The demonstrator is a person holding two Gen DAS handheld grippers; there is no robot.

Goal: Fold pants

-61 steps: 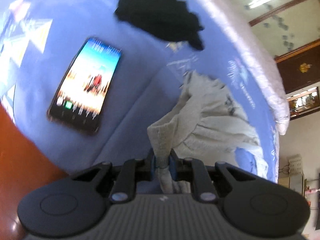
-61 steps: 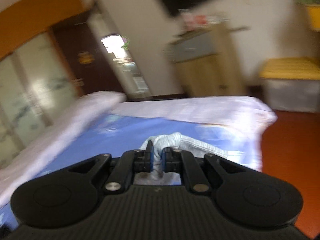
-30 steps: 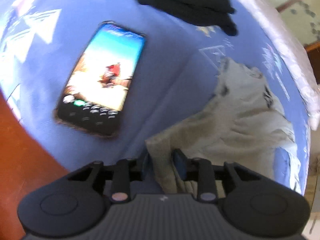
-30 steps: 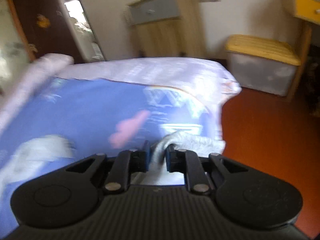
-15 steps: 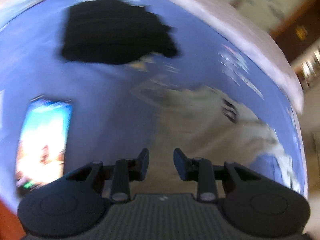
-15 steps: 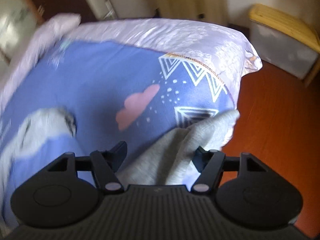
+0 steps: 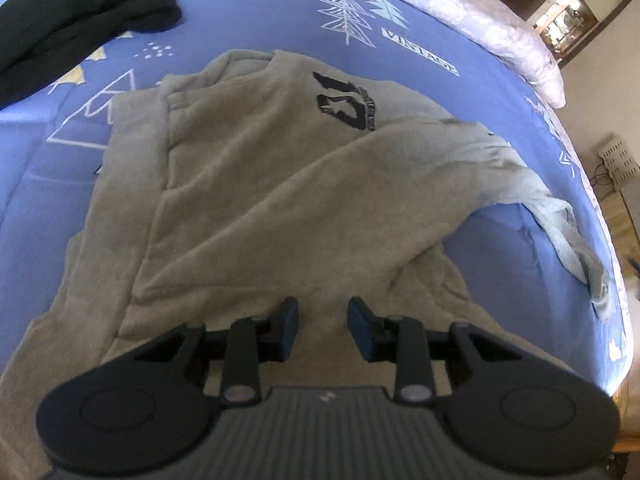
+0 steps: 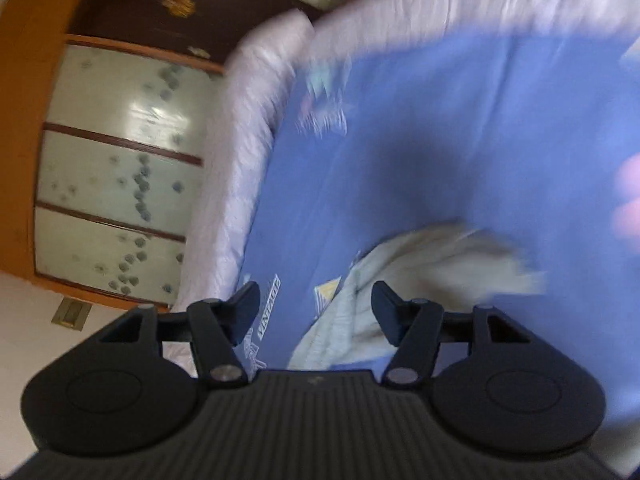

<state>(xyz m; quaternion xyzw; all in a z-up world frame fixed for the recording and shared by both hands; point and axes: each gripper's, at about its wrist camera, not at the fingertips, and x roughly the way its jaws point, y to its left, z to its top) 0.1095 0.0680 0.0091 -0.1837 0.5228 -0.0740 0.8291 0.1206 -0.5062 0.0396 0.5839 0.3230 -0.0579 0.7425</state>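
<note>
Grey fleece sweatpants (image 7: pixel 256 184) lie spread on the blue printed bedspread (image 7: pixel 452 92), a black logo (image 7: pixel 346 100) facing up on the cloth and one leg (image 7: pixel 552 200) trailing off toward the bed's edge. The left gripper (image 7: pixel 319 326) hangs just above the near part of the pants, its jaws a narrow gap apart with nothing pinched between them. A black garment (image 7: pixel 76 20) lies at the far left corner, well apart from the pants. In the blurred right wrist view the right gripper (image 8: pixel 316 312) points across the bedspread (image 8: pixel 460 140) toward the pale quilt edge (image 8: pixel 248 152) and a frosted-glass wardrobe (image 8: pixel 116 184); its jaws stand wide, having just been closing a little, and grip nothing, with a crumpled pale part of the pants (image 8: pixel 420 268) lying beyond them.
</note>
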